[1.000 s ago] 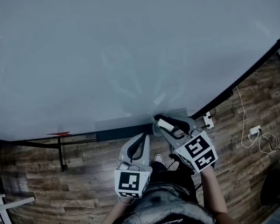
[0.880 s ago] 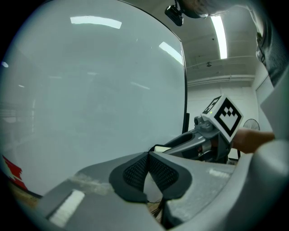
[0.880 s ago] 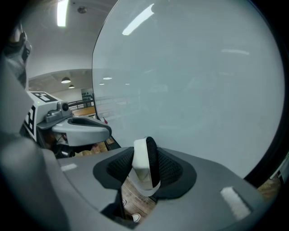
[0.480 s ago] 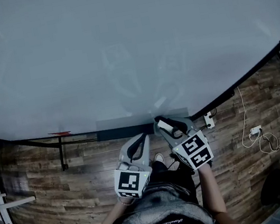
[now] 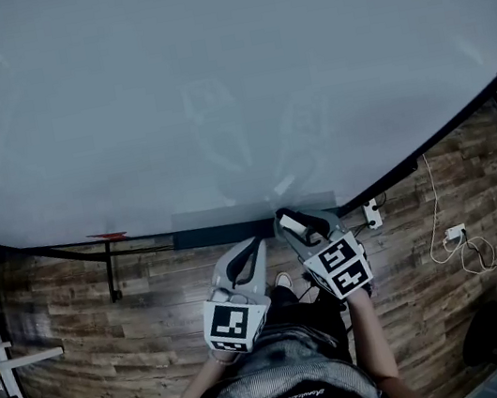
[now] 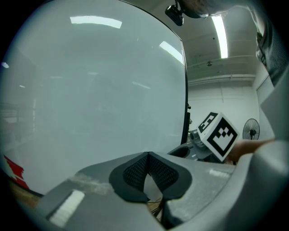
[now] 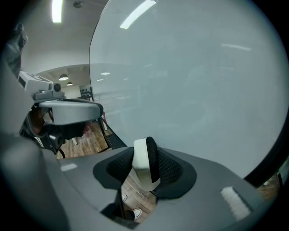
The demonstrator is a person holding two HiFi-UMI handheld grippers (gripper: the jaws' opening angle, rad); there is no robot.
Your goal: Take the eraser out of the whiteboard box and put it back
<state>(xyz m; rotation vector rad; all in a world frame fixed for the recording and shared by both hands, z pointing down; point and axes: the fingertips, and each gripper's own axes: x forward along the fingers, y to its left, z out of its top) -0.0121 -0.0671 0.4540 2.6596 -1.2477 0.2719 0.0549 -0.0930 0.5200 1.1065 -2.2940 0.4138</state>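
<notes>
The eraser [image 7: 141, 163], white with a black felt face, stands on edge between the pads of my right gripper [image 7: 145, 153], which is shut on it. In the head view the eraser [image 5: 295, 226] and the right gripper [image 5: 288, 219] hang just below the whiteboard's lower edge, close to the grey whiteboard box [image 5: 223, 217] fixed there. My left gripper [image 5: 255, 242] sits beside it on the left, pointing at the box. Its pads [image 6: 135, 169] meet at the tips with nothing between them. The inside of the box is hidden.
The large whiteboard [image 5: 228, 82] fills the upper part of the view. A red item [image 5: 105, 238] lies along its lower rail at the left, above a stand leg [image 5: 109, 275]. Cables and a socket strip [image 5: 452, 234] lie on the wooden floor [image 5: 84, 346] at the right.
My right gripper has sunk a little with the eraser still in it, its marker cube shifting slightly left in the head view. The left gripper has stayed in place.
</notes>
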